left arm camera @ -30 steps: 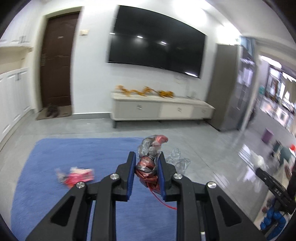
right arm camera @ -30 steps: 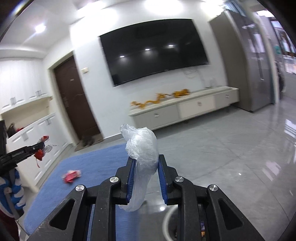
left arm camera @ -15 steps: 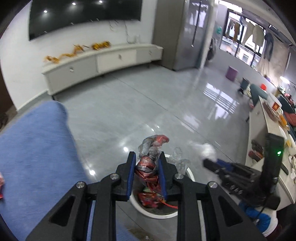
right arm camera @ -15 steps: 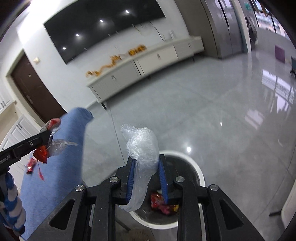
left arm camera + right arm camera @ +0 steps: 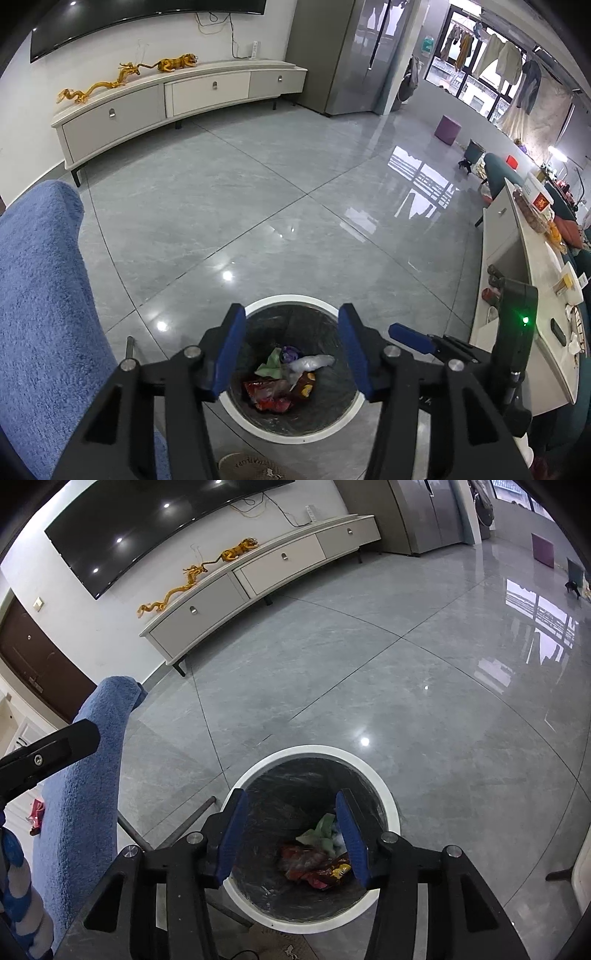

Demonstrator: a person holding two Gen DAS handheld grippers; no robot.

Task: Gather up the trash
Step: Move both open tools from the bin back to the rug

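Note:
A round white-rimmed trash bin (image 5: 288, 299) with a dark liner stands on the grey floor, also in the right wrist view (image 5: 384, 794). Inside lie red snack wrappers (image 5: 267, 395), a clear plastic bag (image 5: 308, 363) and green paper (image 5: 319, 829). My left gripper (image 5: 291, 354) is open and empty right above the bin. My right gripper (image 5: 291, 840) is open and empty above the bin too; it shows from the side in the left wrist view (image 5: 410, 338). A red wrapper (image 5: 36, 810) lies on the blue rug (image 5: 85, 794).
The blue rug (image 5: 40, 295) lies left of the bin. A white TV cabinet (image 5: 177, 99) stands along the far wall. A white counter (image 5: 532, 288) with clutter is at the right. A thin metal leg (image 5: 177, 823) slants beside the bin.
Both grippers have opened and let go: the red wrapper bundle and the clear plastic bag dropped into the bin. Both views have tilted down over the bin.

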